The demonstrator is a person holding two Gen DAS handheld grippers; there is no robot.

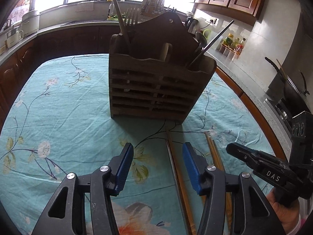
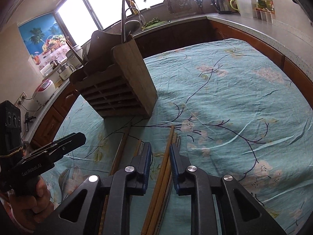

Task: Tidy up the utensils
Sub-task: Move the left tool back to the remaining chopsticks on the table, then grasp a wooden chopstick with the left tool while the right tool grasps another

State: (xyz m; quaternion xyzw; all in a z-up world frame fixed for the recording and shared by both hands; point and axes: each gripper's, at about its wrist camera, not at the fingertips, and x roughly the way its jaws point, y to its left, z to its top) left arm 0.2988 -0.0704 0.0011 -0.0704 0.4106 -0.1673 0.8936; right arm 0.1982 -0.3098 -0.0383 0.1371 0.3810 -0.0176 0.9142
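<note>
A slatted wooden utensil holder [image 1: 156, 90] [image 2: 117, 90] stands on the floral tablecloth with chopsticks, forks and a spoon sticking out of it. In front of it lie several wooden chopsticks. My left gripper [image 1: 158, 145] is open over the cloth, and one long chopstick [image 1: 172, 156] lies between its blue pads near the right one, untouched. My right gripper [image 2: 160, 144] has its jaws narrow around a pair of chopsticks [image 2: 166, 156]; cloth still shows between the left pad and the sticks. A fork [image 2: 64, 178] lies on the cloth at the left.
The table with the teal tablecloth [image 1: 58, 117] is ringed by kitchen counters [image 2: 254, 25] with a kettle, jars and a rice cooker. A hand holds each gripper at the frame edges. More chopsticks [image 1: 213, 152] lie between the two grippers.
</note>
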